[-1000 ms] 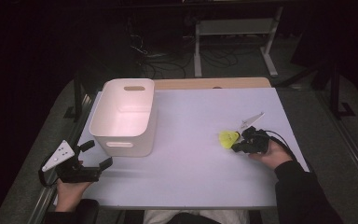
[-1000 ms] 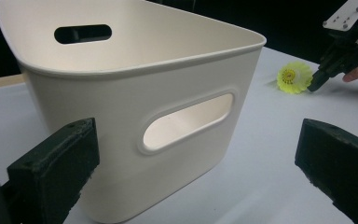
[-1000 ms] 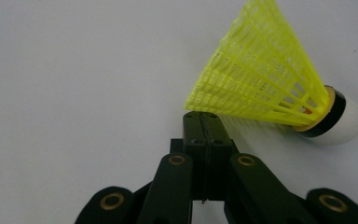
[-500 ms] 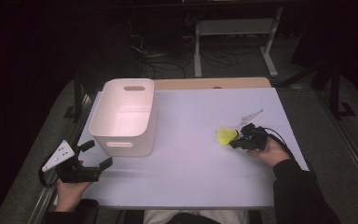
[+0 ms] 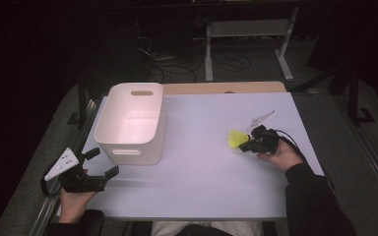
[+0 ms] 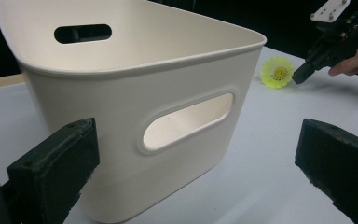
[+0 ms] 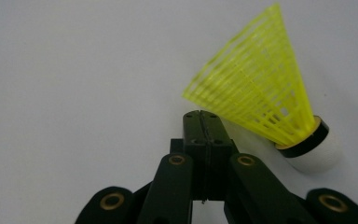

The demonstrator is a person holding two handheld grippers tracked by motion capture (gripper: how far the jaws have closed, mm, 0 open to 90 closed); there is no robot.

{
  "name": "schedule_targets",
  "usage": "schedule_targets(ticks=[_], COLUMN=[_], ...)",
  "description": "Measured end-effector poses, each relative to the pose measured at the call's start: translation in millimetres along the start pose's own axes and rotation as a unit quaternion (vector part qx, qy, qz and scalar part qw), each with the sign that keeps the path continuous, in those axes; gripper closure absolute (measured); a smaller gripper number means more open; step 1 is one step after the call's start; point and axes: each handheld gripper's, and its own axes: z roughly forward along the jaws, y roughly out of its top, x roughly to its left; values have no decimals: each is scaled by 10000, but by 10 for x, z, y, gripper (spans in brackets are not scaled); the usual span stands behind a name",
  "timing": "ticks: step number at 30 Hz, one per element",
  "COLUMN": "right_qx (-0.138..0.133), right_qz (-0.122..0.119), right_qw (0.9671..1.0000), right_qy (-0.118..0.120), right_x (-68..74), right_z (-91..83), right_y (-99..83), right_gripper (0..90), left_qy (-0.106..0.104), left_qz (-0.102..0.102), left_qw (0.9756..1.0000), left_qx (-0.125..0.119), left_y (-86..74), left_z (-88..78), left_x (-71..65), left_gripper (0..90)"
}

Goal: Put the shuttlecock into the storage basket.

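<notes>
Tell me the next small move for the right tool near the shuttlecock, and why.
Probably open the right tool and shift it sideways onto the yellow shuttlecock. Its jaws are pressed together with nothing between them, and the shuttlecock lies on the table just beside the tips, so no grip exists yet. The white bin stands empty, and the left tool waits open near it.

Standing in a dark room, a table (image 5: 197, 191) with a pale top, catching light from above. Showing a wooden edge (image 5: 224, 87) at the far side. Lying behind on the dim floor, cables (image 5: 172, 61) beside a white frame (image 5: 248, 29).
</notes>
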Motion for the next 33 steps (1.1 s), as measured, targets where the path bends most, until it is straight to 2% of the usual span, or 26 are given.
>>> schedule_targets(ticks=[3,4,15,25,33], right_qx=[35,-40,-137,-76,-34], right_qz=[-31,-12,65,42,110], right_qw=[10000,10000,9999,9999,9999], right_qy=[-30,-36,-69,-109,-118], right_x=[-14,-34,-134,-148,-224], right_z=[6,-2,-3,49,114], right_y=[33,68,138,170,161], right_gripper=[888,888,888,888,888], left_qy=[-4,-7,-6,-13,-8], left_qz=[3,8,6,5,4], left_qw=[10000,10000,10000,10000,10000], left_qx=[4,10,12,13,16], left_y=[0,0,0,0,0], left_z=[1,2,3,5,7], left_x=[0,0,0,0,0], left_gripper=[0,0,0,0,0])
